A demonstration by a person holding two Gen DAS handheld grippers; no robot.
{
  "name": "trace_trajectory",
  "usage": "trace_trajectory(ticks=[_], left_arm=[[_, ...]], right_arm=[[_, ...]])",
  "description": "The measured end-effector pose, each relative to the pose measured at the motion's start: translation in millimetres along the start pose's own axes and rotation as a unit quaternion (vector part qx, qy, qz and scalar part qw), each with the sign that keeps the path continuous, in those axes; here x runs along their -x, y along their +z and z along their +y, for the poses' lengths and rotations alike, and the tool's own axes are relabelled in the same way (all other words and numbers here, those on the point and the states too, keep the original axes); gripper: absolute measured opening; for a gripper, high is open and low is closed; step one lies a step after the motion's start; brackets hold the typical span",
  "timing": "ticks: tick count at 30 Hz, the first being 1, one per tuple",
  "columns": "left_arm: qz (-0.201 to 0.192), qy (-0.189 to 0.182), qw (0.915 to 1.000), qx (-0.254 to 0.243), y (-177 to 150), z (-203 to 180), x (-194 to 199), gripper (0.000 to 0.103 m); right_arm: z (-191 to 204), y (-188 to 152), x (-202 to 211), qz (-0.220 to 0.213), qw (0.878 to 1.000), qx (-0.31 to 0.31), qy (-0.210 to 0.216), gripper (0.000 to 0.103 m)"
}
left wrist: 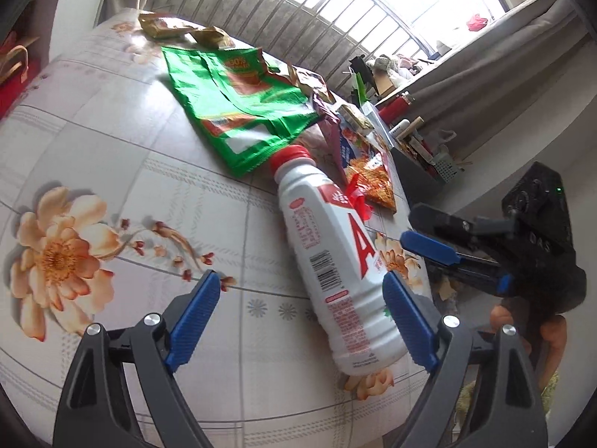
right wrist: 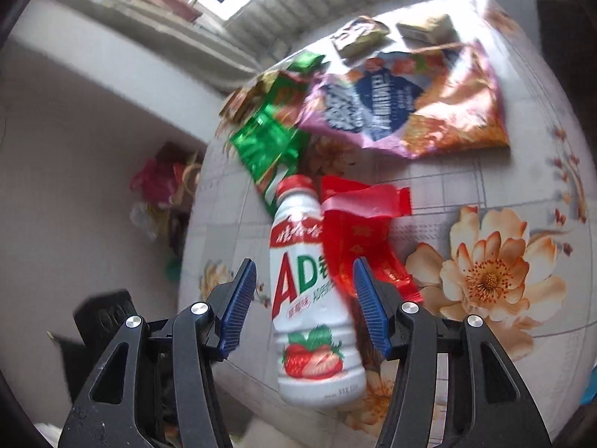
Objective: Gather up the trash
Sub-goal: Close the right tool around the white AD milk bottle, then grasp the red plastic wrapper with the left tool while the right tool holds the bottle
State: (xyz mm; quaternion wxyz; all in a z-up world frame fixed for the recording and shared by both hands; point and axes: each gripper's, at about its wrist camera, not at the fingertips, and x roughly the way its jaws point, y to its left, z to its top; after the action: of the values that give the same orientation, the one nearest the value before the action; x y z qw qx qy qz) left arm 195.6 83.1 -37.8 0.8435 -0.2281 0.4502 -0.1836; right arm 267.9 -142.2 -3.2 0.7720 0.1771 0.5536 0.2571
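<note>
A white drink bottle [left wrist: 328,261] with a red cap lies on its side on the floral tablecloth [left wrist: 112,186]. My left gripper [left wrist: 300,283] stands open around the bottle's lower half; its right pad is close against the bottle and its left pad is far off. The right gripper [left wrist: 418,250] hovers at the table's right edge, just beside the bottle. In the right wrist view the bottle [right wrist: 309,298] shows between the right gripper's [right wrist: 304,267] open fingers, with a gap on each side. A red wrapper [right wrist: 358,224] lies against the bottle.
A green bag [left wrist: 238,100] and a purple-orange snack bag [right wrist: 410,104] lie beyond the bottle's cap. Gold wrappers [left wrist: 168,26] sit at the table's far end. Off the right edge stand boxes and clutter [left wrist: 421,142] under a barred window.
</note>
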Motion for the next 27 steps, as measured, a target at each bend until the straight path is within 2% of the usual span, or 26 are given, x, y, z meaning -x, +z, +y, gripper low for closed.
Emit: trace_trajectory(ticks=[2,4,8,11,19,27], left_arm=[[-0.007,0.016,0.9998,0.001,-1,10,8,0.085],[-0.01,0.028,0.9995,0.012,-3,20,15,0.084],[-0.017,0.042,0.9986,0.029,-7,33,27,0.083],[-0.024,0.049,0.9981,0.029,-8,33,35,0.083],[-0.023,0.054,0.998,0.026,-13,26,39,0.082],[-0.028,0.049,0.9982,0.018,-14,18,42,0.082]], right_arm=[[21,-8,-5,0.013,0.998,0.061,-0.024,0.053],[32,-11,-13,0.022,0.994,0.094,-0.053,0.053],[32,-15,-40,0.052,0.985,0.121,-0.107,0.053],[31,-16,-52,0.061,0.979,0.136,-0.14,0.057],[46,-38,-55,0.065,0.971,0.176,-0.15,0.055],[43,-96,-24,0.065,0.971,0.184,-0.141,0.055]])
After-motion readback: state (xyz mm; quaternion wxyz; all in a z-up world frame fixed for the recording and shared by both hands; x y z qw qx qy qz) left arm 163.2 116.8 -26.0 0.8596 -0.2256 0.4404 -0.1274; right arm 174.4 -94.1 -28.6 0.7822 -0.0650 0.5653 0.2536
